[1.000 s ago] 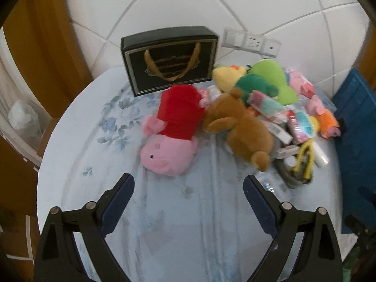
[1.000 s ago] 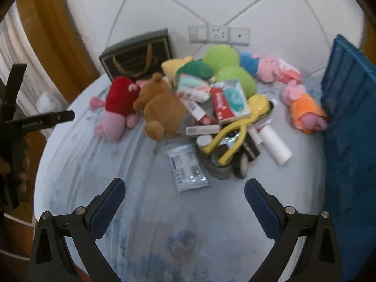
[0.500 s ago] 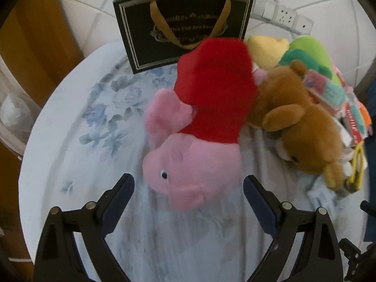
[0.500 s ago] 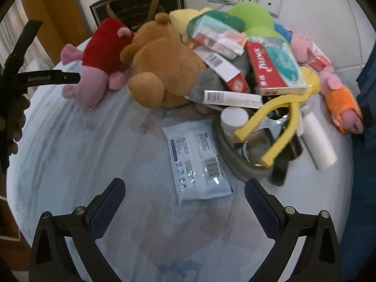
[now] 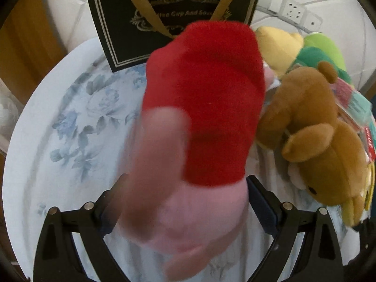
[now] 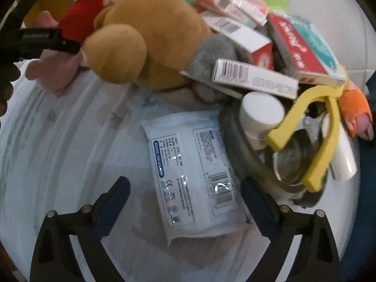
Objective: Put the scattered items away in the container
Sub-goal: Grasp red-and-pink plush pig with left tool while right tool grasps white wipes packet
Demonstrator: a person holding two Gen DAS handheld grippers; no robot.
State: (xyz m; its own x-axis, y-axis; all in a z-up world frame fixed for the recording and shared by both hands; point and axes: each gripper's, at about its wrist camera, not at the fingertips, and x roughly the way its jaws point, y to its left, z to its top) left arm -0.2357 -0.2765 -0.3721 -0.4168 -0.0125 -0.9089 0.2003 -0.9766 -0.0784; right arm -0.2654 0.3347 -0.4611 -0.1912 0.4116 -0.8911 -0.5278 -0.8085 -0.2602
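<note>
A pink pig plush in a red dress (image 5: 202, 108) lies on the flowered tablecloth and fills the left wrist view. Its blurred pink head sits between the fingers of my left gripper (image 5: 185, 185), whose jaws stand wide and do not squeeze it. In the right wrist view a flat white sealed packet (image 6: 195, 176) lies on the cloth between the fingers of my right gripper (image 6: 185, 184). Those jaws are closing, and the left pad is still clear of the packet. The blue crate (image 6: 366, 178) shows at the right edge.
A brown bear plush (image 6: 145, 35) lies beside the pig. Behind the packet are stacked boxes (image 6: 253, 80), a white bottle (image 6: 260, 115), a yellow forked tool (image 6: 324, 141) and a grey ring (image 6: 235, 145). A black gift bag (image 5: 171, 16) stands at the wall.
Both grippers have sunk towards the table. The pig's head now sits between the left fingers and the white packet between the right ones, whose jaws have narrowed a little.
</note>
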